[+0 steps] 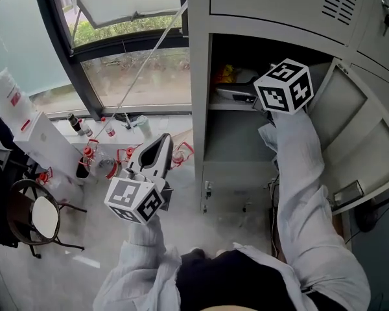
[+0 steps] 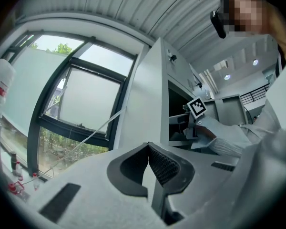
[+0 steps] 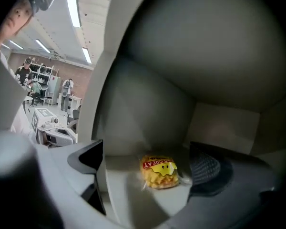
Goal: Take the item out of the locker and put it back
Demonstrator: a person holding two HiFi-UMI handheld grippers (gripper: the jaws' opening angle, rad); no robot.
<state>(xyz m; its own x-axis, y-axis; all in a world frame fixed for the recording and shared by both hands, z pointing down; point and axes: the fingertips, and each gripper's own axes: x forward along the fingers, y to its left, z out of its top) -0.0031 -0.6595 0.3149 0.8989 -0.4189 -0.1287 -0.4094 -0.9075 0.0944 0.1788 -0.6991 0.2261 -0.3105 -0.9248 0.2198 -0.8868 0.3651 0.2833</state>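
Snack bag [image 3: 159, 171] in the locker [image 1: 198, 57], mostly hidden from above.
Right tongs [image 3: 150, 165] gape wide, bag between; left tongs [image 2: 148, 159] closed, empty.

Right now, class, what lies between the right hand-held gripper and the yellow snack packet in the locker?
Only bare grey shelf, as the right gripper view shows: the right hand-held gripper is open, the snack packet lying ahead between its jaws.

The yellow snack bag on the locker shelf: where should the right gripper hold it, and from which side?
Probably across its puffy middle, coming straight in from the front: the snack bag lies flat on the shelf, in line with the open fingers.
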